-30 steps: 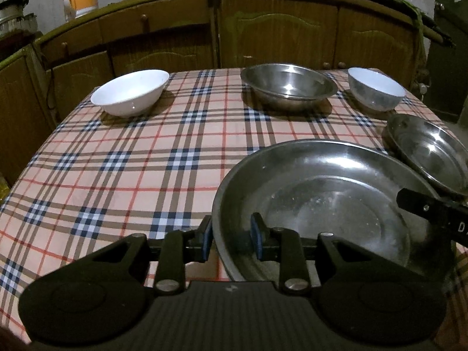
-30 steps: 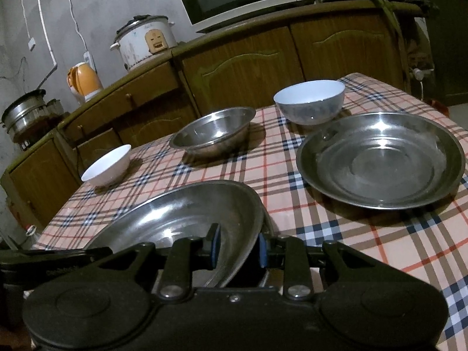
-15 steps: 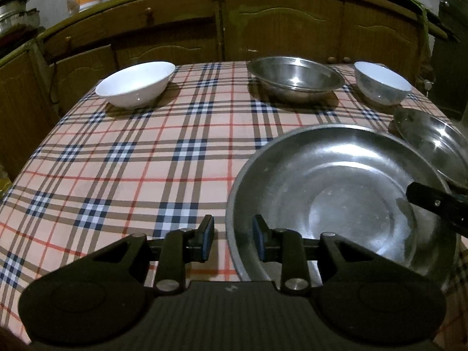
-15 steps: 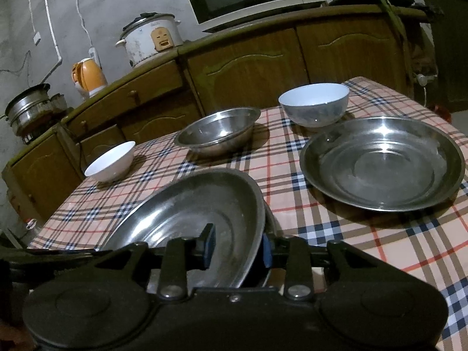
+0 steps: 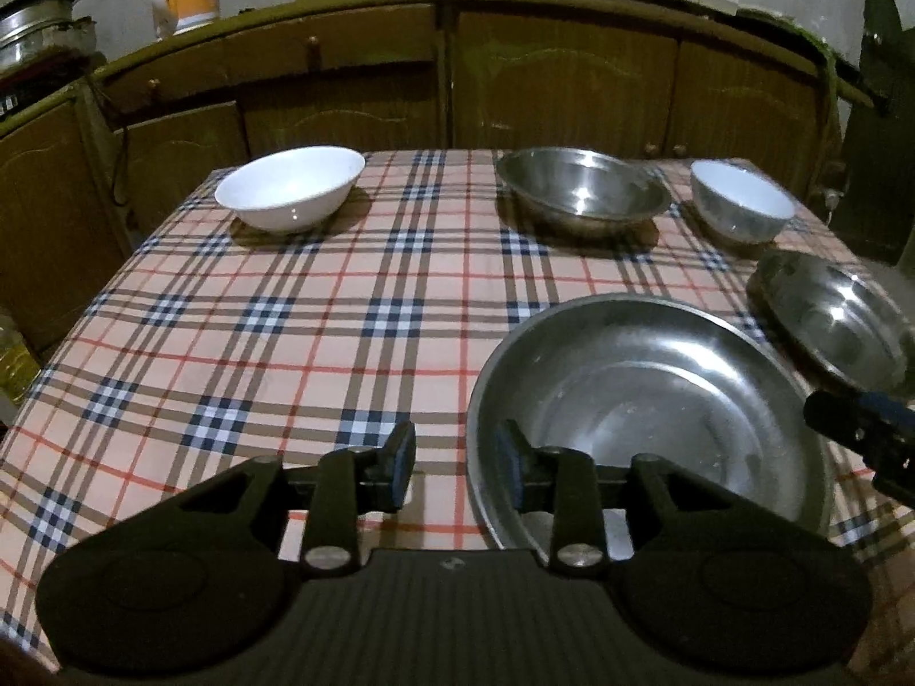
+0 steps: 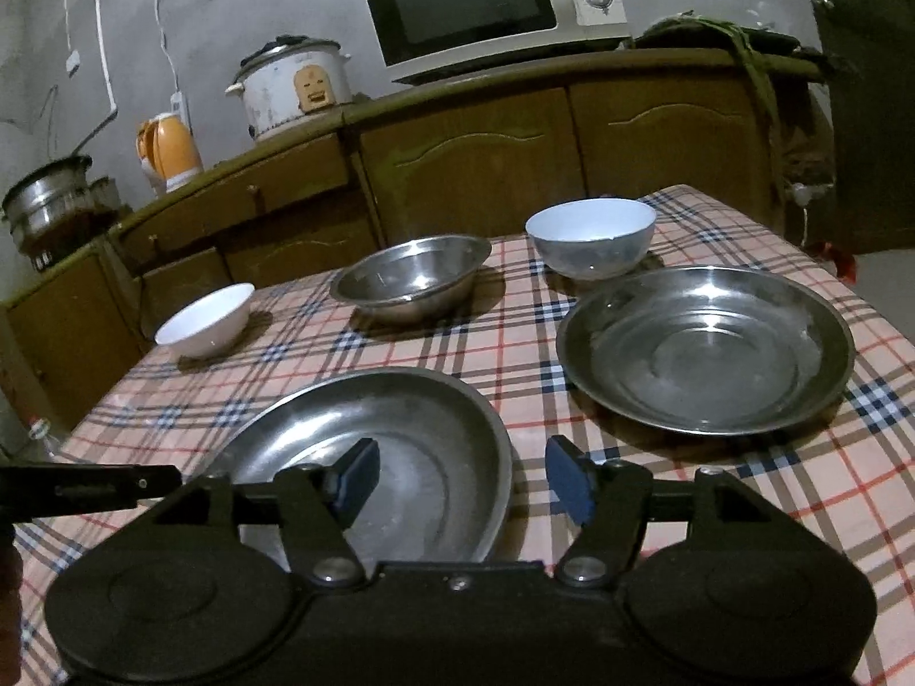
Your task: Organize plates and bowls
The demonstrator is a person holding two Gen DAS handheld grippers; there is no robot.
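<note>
You're working over a table w/ a plaid cloth [image 5: 320,308] in a dim kitchen; brown cabinets [image 6: 486,171] are running along the far side at 12 o'clock. In the right wrist view a microwave [image 6: 486,6], rice cooker [image 6: 291,86] and orange kettle [image 6: 168,151] are sitting on the counter, w/ a steel pot [image 6: 48,194] at 10 o'clock.

The big steel plate [image 5: 646,406] is lying flat on the cloth at 4 o'clock in the left wrist view. Your left gripper [image 5: 456,471] has just been opening: its jaws are standing a little apart, straddling the plate's near rim w/o pressing it. Your right gripper [image 6: 462,480] has also just been opening; its jaws are now spread wide, 1 pad over the plate's inside, the other outside the rim, nothing clamped.

A 2nd steel plate [image 6: 706,349] is sitting just beside it at 2 o'clock. Along the far edge, 3 bowls are standing apart: a white bowl [image 5: 289,188] at 11 o'clock, a steel bowl [image 5: 580,191] at 12, and a deeper white bowl [image 5: 740,208] at 1. Nothing is standing betw. your grippers and the bowls.
</note>
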